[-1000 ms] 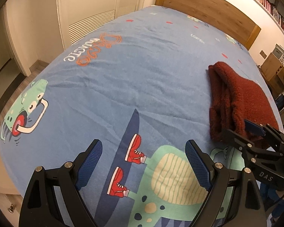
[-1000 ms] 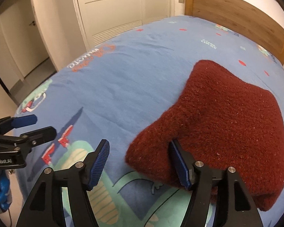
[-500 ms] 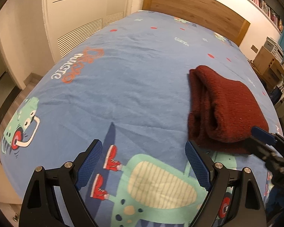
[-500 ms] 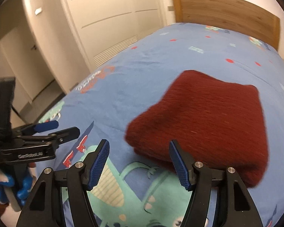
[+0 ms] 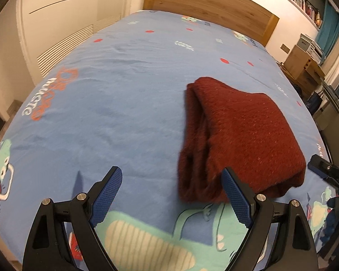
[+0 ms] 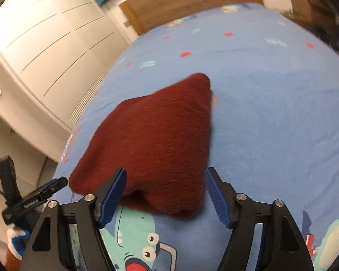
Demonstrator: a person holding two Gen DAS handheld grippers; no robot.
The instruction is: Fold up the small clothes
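A dark red knitted garment (image 5: pixel 237 135) lies folded into a thick rectangle on the blue dinosaur-print bedspread (image 5: pixel 124 90). Its layered open edge faces left in the left wrist view. My left gripper (image 5: pixel 171 194) is open and empty, just in front of the garment's near left corner. My right gripper (image 6: pixel 165 194) is open and empty, with the garment's (image 6: pixel 156 140) near edge between its fingers; I cannot tell whether they touch it. The left gripper shows at the left edge of the right wrist view (image 6: pixel 45 192), and the right gripper at the right edge of the left wrist view (image 5: pixel 327 171).
The bedspread (image 6: pixel 271 113) covers the whole bed. A wooden headboard (image 5: pixel 210 6) stands at the far end. White wardrobe doors (image 6: pixel 45 45) line the left side. A wooden cabinet (image 5: pixel 302 67) and other furniture stand to the right of the bed.
Both grippers have swung towards the garment. The right gripper has moved around to its right side, so the garment now sits centred between its fingers. The garment has not moved.
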